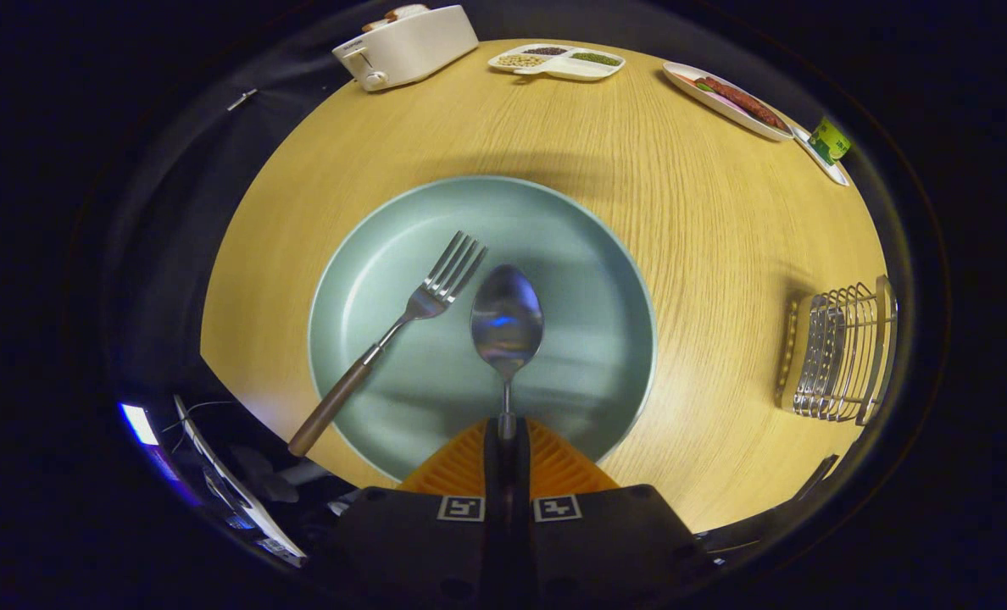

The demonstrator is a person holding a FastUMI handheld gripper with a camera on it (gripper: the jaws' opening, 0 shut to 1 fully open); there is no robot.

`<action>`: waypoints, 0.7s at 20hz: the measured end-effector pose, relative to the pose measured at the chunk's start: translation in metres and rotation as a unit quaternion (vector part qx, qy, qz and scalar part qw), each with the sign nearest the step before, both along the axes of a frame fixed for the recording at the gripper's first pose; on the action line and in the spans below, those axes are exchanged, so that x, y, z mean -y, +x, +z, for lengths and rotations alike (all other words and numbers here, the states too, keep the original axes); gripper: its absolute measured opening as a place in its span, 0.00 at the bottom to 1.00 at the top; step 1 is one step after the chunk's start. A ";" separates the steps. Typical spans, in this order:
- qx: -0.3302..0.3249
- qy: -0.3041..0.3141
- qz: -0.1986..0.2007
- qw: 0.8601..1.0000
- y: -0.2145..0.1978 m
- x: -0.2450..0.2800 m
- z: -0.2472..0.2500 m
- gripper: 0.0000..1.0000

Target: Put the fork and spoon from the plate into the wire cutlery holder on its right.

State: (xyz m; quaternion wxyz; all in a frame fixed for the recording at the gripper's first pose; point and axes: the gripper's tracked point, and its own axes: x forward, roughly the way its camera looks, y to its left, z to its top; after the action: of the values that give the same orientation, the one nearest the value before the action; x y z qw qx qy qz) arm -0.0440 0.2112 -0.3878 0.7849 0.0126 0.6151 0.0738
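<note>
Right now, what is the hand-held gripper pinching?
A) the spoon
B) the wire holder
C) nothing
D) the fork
A: the hand-held gripper is closed on the spoon by its handle, over the plate, while the fork lies loose beside it.

Your gripper (pixel 507 434) is holding the metal spoon (pixel 507 322) by its handle over the round pale-green plate (pixel 571 254).

You are pressing both fingers on the handle, the bowl pointing ahead above the plate's middle. The wooden-handled metal fork (pixel 393 339) is lying on the plate left of the spoon, handle overhanging the near-left rim. The wire cutlery holder (pixel 838 352) is sitting well to the plate's right on the round wooden table (pixel 707 220). Beyond the plate, a white toaster (pixel 406 44), a divided white tray (pixel 557 61) and an oval dish (pixel 728 97) are sitting along the far edge.
</note>
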 end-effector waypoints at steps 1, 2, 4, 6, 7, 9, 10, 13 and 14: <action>0.000 0.009 -0.007 1.000 0.002 0.001 0.006 0.06; 0.005 0.017 -0.015 1.000 0.004 0.003 0.012 0.06; 0.012 0.031 -0.020 0.999 0.004 0.008 0.029 0.06; 0.024 0.040 -0.018 0.999 0.003 0.016 0.050 0.06; 0.029 0.046 -0.017 0.998 0.002 0.022 0.062 0.06; 0.034 0.056 -0.016 0.998 -0.001 0.038 0.086 0.06; 0.035 0.057 -0.020 0.998 -0.003 0.052 0.098 0.06; 0.033 0.045 -0.018 0.998 -0.011 0.099 0.125 0.06; 0.033 0.040 -0.019 0.998 -0.012 0.116 0.133 0.06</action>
State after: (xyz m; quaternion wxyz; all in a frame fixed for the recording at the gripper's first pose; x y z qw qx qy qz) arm -0.0560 0.0953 -0.2543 0.8046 0.0533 0.5854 0.0842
